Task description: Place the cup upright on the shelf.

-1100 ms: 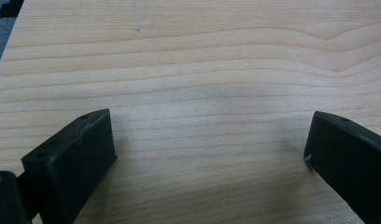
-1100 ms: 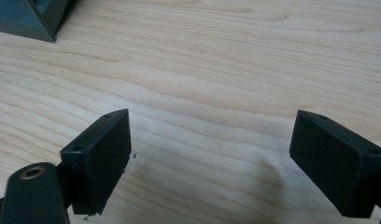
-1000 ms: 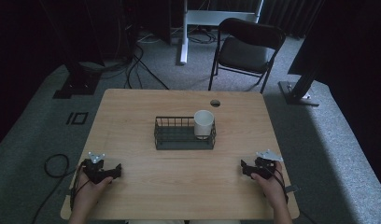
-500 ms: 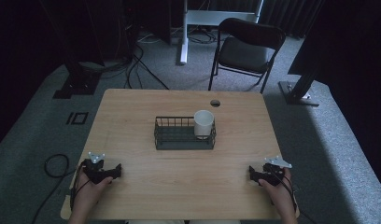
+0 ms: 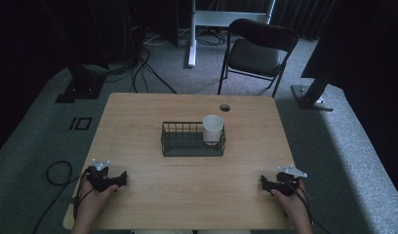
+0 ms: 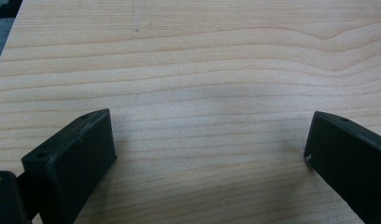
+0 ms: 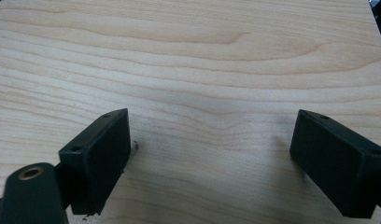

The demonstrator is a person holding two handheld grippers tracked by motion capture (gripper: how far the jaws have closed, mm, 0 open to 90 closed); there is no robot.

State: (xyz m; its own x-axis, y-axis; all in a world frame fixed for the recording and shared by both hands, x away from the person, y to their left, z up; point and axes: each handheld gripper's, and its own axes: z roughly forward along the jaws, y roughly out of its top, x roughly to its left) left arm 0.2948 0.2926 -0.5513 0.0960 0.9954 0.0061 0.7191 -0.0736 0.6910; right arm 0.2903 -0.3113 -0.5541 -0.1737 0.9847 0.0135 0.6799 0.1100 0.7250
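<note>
**Grippers parked, cup waiting in basket**

While both rested at table (image 5: pixel 138 107) near corners, left gripper (image 5: pixel 120 179) and right gripper (image 5: pixel 263 182) stood wide, empty. Cup (image 5: pixel 212 129) sat upright in basket (image 5: pixel 187 146), right end, 12 o'clock. Best reach: approach level, straddle cup rim, avoid wire wall.

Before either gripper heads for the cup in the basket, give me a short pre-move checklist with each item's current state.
1. Left gripper open and empty: ok; jaws stand wide apart over bare wood in the left gripper view.
2. Right gripper open and empty: ok.
3. Cup upright: ok; it stands at the right end of the basket.
4. Path from grippers to basket free: ok; bare table lies between.
5. Cup empty: cannot tell.
6. Basket square on the table, not tilted: ok.
</note>
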